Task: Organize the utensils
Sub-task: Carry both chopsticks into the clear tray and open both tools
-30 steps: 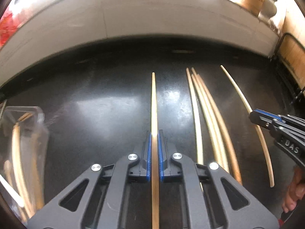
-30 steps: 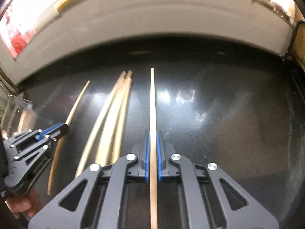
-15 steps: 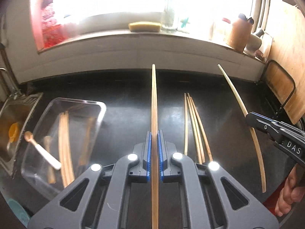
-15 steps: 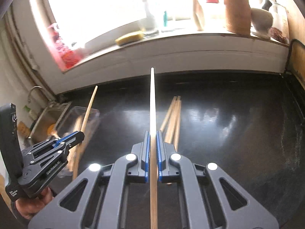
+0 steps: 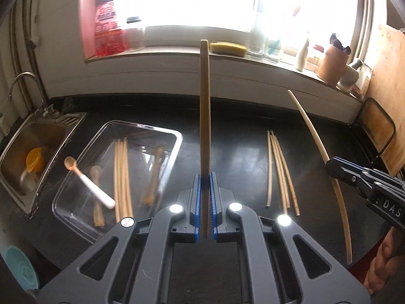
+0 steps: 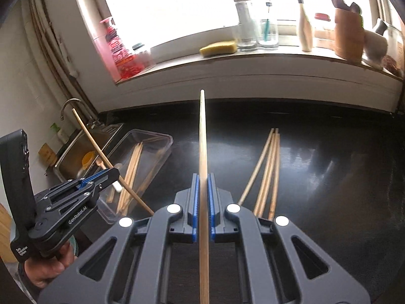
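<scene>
My left gripper (image 5: 205, 177) is shut on a wooden chopstick (image 5: 204, 116) that points forward, raised above the black counter. My right gripper (image 6: 201, 177) is shut on another chopstick (image 6: 202, 136), also lifted. Each gripper shows in the other's view: the right gripper (image 5: 331, 164) with its pale chopstick (image 5: 314, 136) at the right, the left gripper (image 6: 115, 173) with its chopstick (image 6: 93, 141) at the lower left. Three chopsticks (image 5: 279, 169) still lie on the counter. A clear plastic tray (image 5: 177, 136) to the left holds several chopsticks (image 5: 121, 177) and spoons.
A steel sink (image 5: 15, 149) with an orange cup sits left of the tray, a faucet (image 5: 17, 81) behind it. A white-handled wooden spoon (image 5: 86, 179) rests on the tray's left rim. The windowsill carries a sponge (image 5: 227, 48), bottles and jars. A wooden board (image 5: 387, 96) leans at the right.
Both grippers have risen from the counter with their chopsticks and pulled back. The tray, sink and windowsill have come into view, and the loose chopsticks now look farther below.
</scene>
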Demonstrator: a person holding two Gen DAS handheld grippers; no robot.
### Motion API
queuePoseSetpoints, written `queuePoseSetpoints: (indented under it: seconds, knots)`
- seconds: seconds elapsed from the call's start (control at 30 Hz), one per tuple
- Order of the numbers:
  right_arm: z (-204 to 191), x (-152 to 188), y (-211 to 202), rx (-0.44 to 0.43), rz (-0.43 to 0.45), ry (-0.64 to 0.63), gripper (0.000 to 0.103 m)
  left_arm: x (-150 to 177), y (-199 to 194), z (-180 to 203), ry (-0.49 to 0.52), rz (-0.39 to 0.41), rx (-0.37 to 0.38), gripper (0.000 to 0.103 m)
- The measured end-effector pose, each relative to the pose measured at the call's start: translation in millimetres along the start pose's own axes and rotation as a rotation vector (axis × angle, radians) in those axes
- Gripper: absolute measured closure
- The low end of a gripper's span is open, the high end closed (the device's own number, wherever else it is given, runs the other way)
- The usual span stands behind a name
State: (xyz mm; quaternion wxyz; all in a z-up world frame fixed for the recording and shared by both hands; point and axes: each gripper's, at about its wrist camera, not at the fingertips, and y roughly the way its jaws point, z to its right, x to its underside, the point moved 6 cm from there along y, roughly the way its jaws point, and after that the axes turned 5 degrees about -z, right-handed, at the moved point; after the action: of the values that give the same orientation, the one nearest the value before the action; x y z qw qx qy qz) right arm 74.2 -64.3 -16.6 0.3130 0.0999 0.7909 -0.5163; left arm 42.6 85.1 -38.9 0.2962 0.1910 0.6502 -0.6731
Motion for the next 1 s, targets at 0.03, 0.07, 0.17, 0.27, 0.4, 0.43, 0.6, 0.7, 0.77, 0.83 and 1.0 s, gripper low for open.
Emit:
queuePoseSetpoints:
  seconds: [0.03,0.07,0.17,0.27,0.4,0.43,0.6,0.7,0.77,0.83,1.0]
  knots:
    - [-4,-1,2,-0.004,0.0,-0.005,0.095,0,-2,-6,-0.007,0.005,-0.005,0.097]
    - [-9,-4,4,-0.011,-0.001,-0.012,0.095,-1,-5,-11,-0.012,0.01,-0.012,0.097]
    - [-29,-10,8,-0.039,-0.001,-0.042,0.095,-3,-16,-27,-0.027,0.03,-0.031,0.097]
    - [-49,-18,13,-0.087,-0.005,-0.057,0.095,-6,-31,-43,-0.04,0.051,-0.053,0.097]
    - [-82,-27,22,-0.158,-0.013,-0.086,0.095,-6,-49,-68,-0.061,0.07,-0.093,0.097]
    - [-88,-28,25,-0.175,-0.019,-0.09,0.095,-5,-54,-77,-0.075,0.07,-0.098,0.097]
    - [-126,-30,46,-0.255,-0.053,-0.108,0.095,1,-69,-109,-0.114,0.079,-0.149,0.097]
    - [-150,-29,61,-0.292,-0.085,-0.125,0.095,4,-72,-123,-0.13,0.074,-0.162,0.097]
    - [-160,-28,69,-0.304,-0.098,-0.126,0.095,5,-72,-128,-0.136,0.07,-0.163,0.097]
    - [-169,-28,78,-0.317,-0.116,-0.125,0.095,5,-70,-132,-0.135,0.064,-0.163,0.097]
    - [-181,-29,99,-0.322,-0.142,-0.119,0.095,3,-56,-140,-0.143,0.042,-0.155,0.097]
